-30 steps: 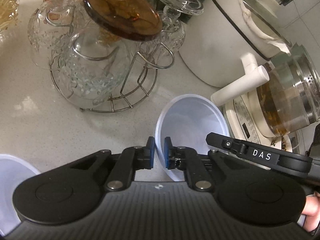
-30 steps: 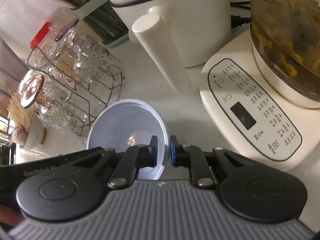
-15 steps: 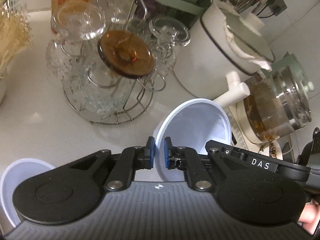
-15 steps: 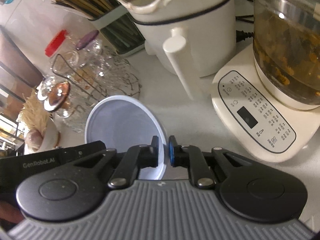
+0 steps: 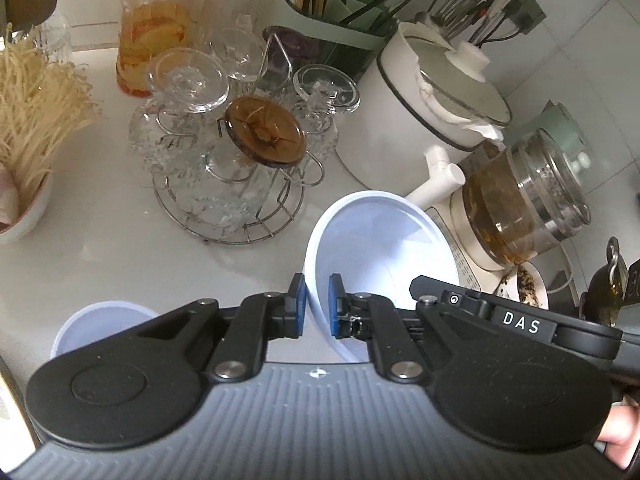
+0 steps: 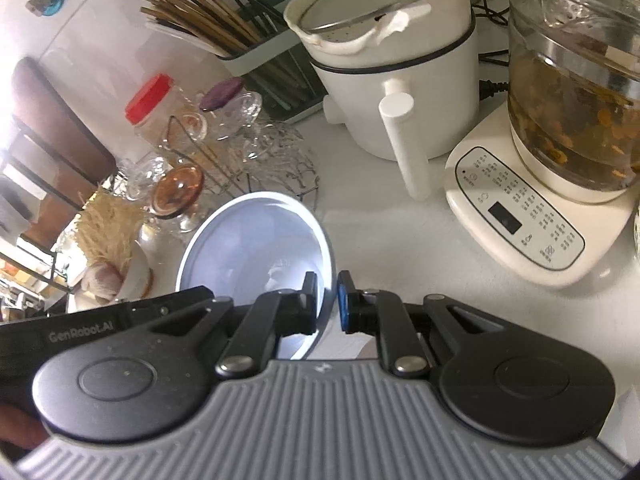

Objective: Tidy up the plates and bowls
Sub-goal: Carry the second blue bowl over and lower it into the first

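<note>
A pale blue-white bowl (image 5: pixel 380 240) is held off the white counter by both grippers. My left gripper (image 5: pixel 317 307) is shut on the bowl's left rim. My right gripper (image 6: pixel 327 303) is shut on the opposite rim of the same bowl (image 6: pixel 248 248). The bowl tilts, its inside facing each camera. A second pale bowl (image 5: pixel 100 320) sits on the counter at lower left of the left wrist view, partly hidden behind the left gripper's body.
A wire rack of upturned glasses (image 5: pixel 236 168) stands behind the bowl. A white pot with a handle (image 6: pixel 396 92) and a glass kettle on a cream base (image 6: pixel 552 184) stand to the right. A chopstick holder (image 6: pixel 240 44), a red-lidded jar (image 5: pixel 156 20) and enoki mushrooms (image 5: pixel 28 104) line the back.
Both grippers have risen and drawn back with the bowl held between them, so more of the counter and its back row shows. Both grips are unchanged.
</note>
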Tool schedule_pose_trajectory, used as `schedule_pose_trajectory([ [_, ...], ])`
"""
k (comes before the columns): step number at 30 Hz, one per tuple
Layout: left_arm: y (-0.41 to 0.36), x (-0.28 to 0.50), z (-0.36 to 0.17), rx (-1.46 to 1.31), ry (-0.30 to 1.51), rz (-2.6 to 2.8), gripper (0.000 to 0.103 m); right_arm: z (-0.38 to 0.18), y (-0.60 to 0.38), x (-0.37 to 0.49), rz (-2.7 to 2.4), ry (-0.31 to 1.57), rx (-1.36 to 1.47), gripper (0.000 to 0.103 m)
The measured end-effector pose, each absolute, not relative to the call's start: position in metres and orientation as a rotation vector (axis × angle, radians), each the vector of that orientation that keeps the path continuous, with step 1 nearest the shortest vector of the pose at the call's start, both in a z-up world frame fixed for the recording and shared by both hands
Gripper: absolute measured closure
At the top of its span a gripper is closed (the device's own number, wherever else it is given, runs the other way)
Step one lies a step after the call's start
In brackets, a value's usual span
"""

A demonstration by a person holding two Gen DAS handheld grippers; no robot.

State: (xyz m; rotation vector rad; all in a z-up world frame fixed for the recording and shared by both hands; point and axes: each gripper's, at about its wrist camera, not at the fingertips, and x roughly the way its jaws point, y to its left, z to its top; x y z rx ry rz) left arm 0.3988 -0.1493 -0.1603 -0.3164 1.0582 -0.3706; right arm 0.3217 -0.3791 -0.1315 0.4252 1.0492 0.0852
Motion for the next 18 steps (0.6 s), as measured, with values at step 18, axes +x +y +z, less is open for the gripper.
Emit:
schedule_pose_trajectory([
  [18,-0.091,0.386,-0.132,-0.353,0.985,-0.346,0.090,-0.116,-0.332,0.318,0.136,1.026,0.437,0.089],
])
